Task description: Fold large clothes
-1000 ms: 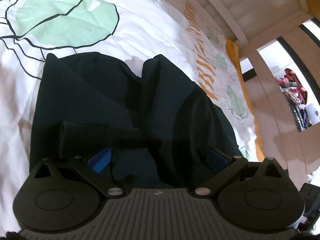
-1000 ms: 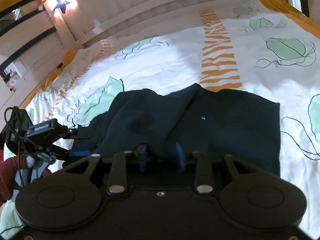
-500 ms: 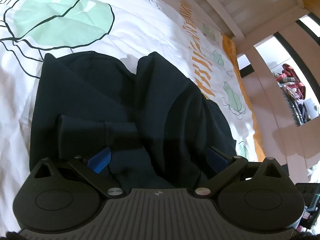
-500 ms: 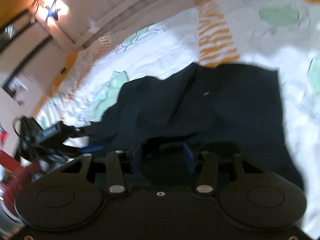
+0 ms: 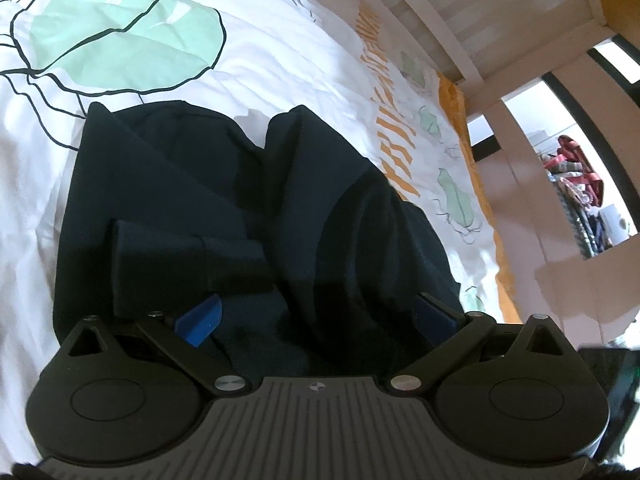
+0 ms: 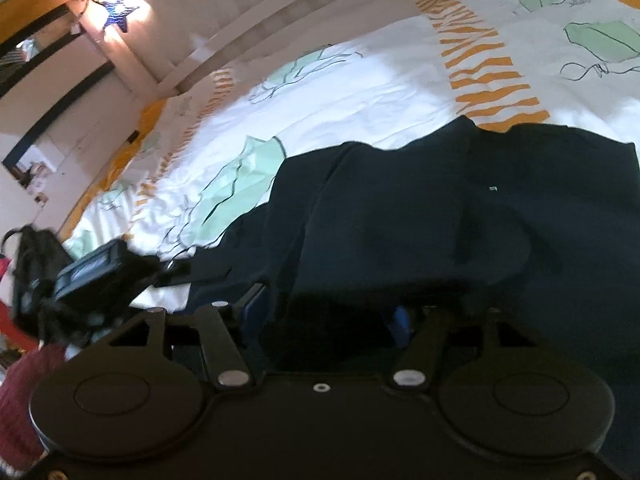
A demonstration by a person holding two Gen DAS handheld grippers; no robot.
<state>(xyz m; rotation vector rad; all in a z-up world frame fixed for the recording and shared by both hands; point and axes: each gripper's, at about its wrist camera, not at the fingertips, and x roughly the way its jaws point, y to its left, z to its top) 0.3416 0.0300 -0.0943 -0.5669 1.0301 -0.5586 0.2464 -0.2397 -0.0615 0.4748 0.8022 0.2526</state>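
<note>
A dark navy garment (image 5: 248, 200) lies bunched and partly folded on the white leaf-print duvet (image 5: 120, 40). My left gripper (image 5: 318, 316) is open wide at the garment's near edge; cloth lies loose between its blue pads (image 5: 200, 316) and neither pad presses on it. In the right wrist view the same garment (image 6: 460, 216) spreads ahead. My right gripper (image 6: 326, 316) stands with its jaws apart over a dark fold at the near hem, and its pads (image 6: 400, 318) do not clamp the cloth. The left gripper (image 6: 176, 270) shows at the left of that view, low on the cloth edge.
A white slatted bed frame (image 5: 460, 24) borders the duvet's far side. Orange zebra-stripe bands (image 6: 484, 68) cross the duvet. A star-shaped lamp (image 6: 118, 12) glows on the wall. A person's dark red sleeve (image 6: 24, 392) is at the lower left. Shelves with clutter (image 5: 580, 184) stand beyond the bed.
The right gripper's pads have spread apart from a narrow gap, and it has slid sideways along the garment's near edge. The left gripper has stayed where it was, still open.
</note>
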